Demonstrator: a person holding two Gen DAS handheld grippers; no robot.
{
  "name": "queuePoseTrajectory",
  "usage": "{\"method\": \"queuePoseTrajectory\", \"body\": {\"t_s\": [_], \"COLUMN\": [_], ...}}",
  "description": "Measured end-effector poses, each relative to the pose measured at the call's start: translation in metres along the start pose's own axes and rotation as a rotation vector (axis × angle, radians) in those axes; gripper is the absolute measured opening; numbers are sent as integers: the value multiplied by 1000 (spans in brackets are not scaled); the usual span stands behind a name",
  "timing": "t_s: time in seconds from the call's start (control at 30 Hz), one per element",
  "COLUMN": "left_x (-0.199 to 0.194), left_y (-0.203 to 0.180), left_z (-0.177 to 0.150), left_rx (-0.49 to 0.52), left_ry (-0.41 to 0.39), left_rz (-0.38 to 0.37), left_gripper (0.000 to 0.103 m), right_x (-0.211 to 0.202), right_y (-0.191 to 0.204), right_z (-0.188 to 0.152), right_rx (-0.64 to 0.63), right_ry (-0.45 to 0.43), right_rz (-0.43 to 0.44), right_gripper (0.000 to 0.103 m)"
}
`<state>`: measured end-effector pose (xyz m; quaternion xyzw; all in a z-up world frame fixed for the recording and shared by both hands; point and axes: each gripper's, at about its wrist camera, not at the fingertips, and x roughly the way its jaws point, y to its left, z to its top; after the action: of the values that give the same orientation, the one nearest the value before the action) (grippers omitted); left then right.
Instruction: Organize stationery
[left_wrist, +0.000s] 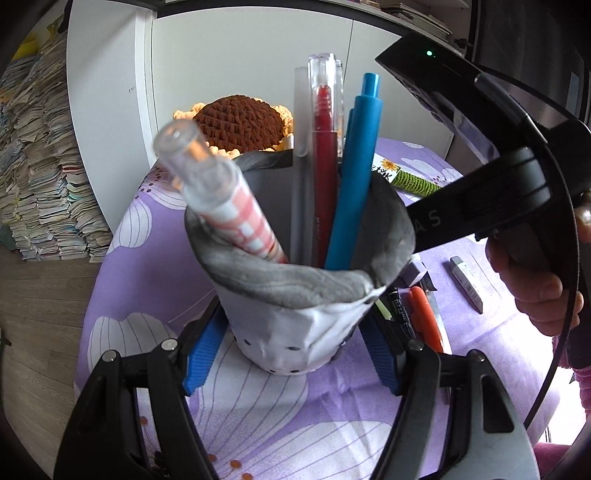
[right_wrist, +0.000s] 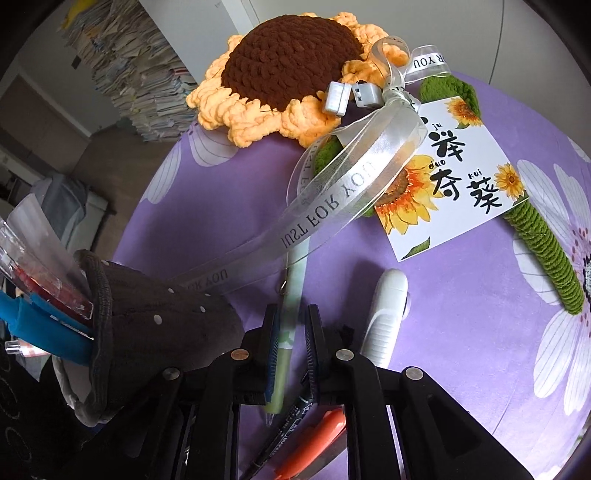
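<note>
Standing on the purple floral cloth (left_wrist: 122, 266), the grey pen holder (left_wrist: 295, 295) is clamped between the blue pads of the left gripper (left_wrist: 291, 354). A pale green pen (right_wrist: 291, 314) is pinched, lifted and tilted, by the right gripper (right_wrist: 290, 350) just beside the holder, above a black marker (right_wrist: 291, 417) and an orange pen (right_wrist: 314, 443).

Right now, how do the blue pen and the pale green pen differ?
The blue pen stands in the fabric holder; the pale green pen lies on the purple cloth, between the right gripper's fingers. Blue is opaque and saturated; green is pastel.
</note>
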<state>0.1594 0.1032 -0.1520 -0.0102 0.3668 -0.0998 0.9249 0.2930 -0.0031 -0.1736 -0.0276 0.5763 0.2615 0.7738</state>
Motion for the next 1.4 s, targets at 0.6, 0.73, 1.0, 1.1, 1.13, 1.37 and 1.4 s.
{"method": "queuePoseTrajectory", "body": {"t_s": [0.6,0.73,1.0,1.1,1.13,1.37,1.4], "left_x": [-14,-15,-33,-33,-33,-33,-33], "left_y": [1,-1,4,8,9,17,17], "left_z": [-5,-6,-9,-9,-9,-7,-7], "left_rx": [-26,-24,-39,-53,-59,-95,-94], "left_ry": [-22,-19,-117,-123,-122,-125,-125], "left_rz": [-35,-35,-23,-29,-34,-68,-70], "left_gripper": [70,70,76,76,76,71,71], "right_x": [-14,-21,-37,-33,-31,-7,-7], "right_y": [15,10,13,11,11,34,37], "right_z": [-62,-83,-77,-68,-66,-40,-41], "right_rx": [-139,-140,-172,-163,-166,-205,-222], "right_ry": [37,68,-14,-23,-20,-15,-27], "right_rz": [-105,-85,-94,-97,-95,-161,-175], "right_gripper": [12,12,29,30,30,30,28]}}
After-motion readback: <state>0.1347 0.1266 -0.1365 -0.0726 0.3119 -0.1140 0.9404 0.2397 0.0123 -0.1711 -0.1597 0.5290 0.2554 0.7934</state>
